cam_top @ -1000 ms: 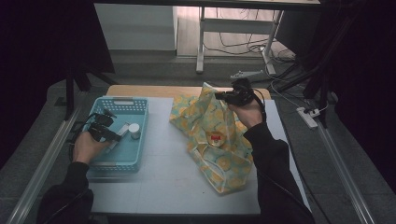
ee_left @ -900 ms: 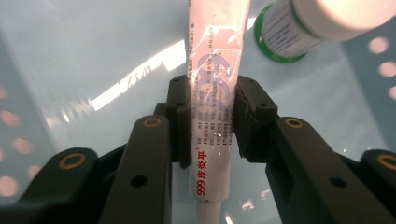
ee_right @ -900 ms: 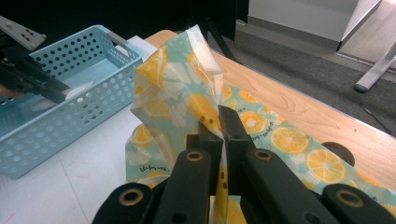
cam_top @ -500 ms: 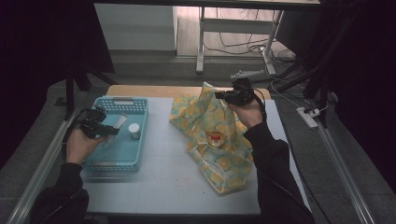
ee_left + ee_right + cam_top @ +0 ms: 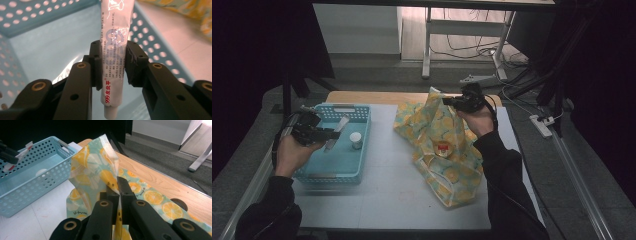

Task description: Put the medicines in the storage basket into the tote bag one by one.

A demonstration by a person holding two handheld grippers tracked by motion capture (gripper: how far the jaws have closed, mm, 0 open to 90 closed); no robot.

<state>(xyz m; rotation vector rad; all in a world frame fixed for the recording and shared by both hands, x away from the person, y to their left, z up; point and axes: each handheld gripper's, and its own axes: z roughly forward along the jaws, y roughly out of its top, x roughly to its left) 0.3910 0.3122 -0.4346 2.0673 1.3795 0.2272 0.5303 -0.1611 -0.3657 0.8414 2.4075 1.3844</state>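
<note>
A white tabletop (image 5: 382, 190) stands in a dark room, with a wooden strip at its far edge. On its right side lies a big bag (image 5: 444, 150) with a lemon print. The right claw (image 5: 448, 101) is closed on the bag's upper edge and holds it lifted. On the left side sits a blue basket (image 5: 339, 167) with a small white jar (image 5: 356, 139) inside. Above the basket, the left claw (image 5: 334, 134) is closed around a white tube (image 5: 113, 57), its cap pointing toward the hand.
</note>
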